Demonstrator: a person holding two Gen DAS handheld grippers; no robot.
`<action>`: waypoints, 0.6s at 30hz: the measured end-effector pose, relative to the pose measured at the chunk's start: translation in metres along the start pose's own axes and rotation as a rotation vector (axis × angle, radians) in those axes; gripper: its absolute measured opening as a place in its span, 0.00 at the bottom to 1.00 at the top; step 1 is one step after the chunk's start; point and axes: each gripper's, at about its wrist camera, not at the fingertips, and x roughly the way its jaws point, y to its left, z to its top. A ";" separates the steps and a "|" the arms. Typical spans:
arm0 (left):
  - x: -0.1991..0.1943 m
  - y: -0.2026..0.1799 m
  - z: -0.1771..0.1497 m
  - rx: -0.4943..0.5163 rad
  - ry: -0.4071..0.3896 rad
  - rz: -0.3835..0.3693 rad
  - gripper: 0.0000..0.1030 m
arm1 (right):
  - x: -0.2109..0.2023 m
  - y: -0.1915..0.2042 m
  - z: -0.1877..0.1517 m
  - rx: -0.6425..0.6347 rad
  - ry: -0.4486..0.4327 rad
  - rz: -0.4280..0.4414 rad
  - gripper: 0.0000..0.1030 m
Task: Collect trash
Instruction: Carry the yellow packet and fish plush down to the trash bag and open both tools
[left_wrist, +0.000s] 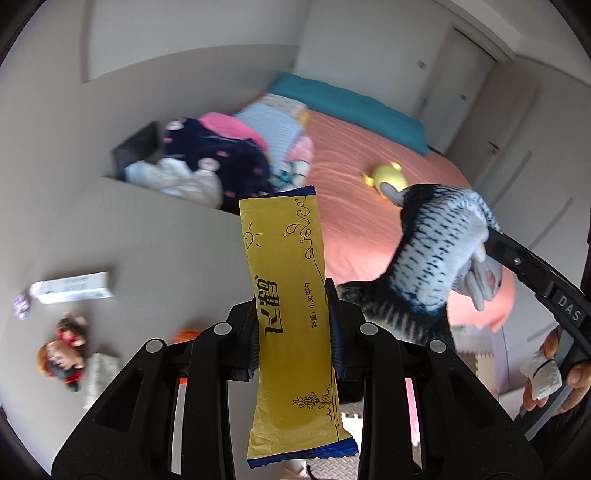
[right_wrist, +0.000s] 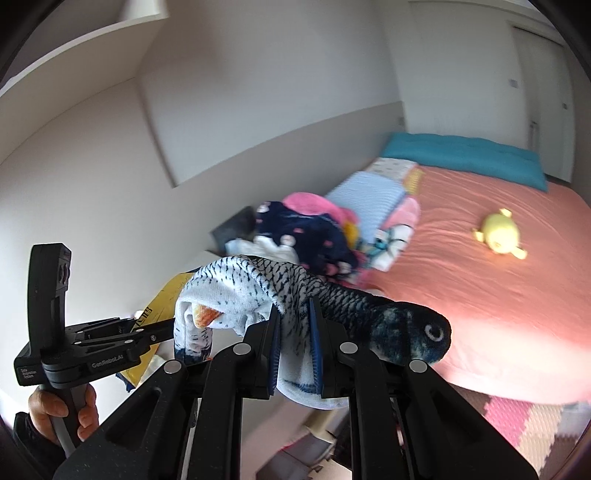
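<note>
The left gripper (left_wrist: 293, 332) pinched a yellow sachet (left_wrist: 291, 314); the right gripper (right_wrist: 295, 343) clamped a plush fish (right_wrist: 314, 295). Beyond lay a bed (right_wrist: 480, 288), piled clothes (right_wrist: 306, 229) and a yellow toy (right_wrist: 498, 234).

Ahead of my grippers, the middle of the bed (right_wrist: 461, 291) lies open; a clothes pile (right_wrist: 325, 232) crowds its left edge, a yellow toy (right_wrist: 498, 232) sits toward its right edge, a teal pillow (right_wrist: 465, 157) lines its far edge.
</note>
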 end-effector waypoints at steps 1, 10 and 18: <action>0.005 -0.008 0.000 0.014 0.008 -0.010 0.28 | -0.003 -0.008 -0.003 0.014 0.002 -0.014 0.15; 0.062 -0.062 -0.002 0.118 0.111 -0.084 0.28 | -0.014 -0.075 -0.025 0.136 0.046 -0.124 0.15; 0.098 -0.093 -0.004 0.153 0.178 -0.071 0.95 | -0.010 -0.110 -0.035 0.228 0.093 -0.160 0.44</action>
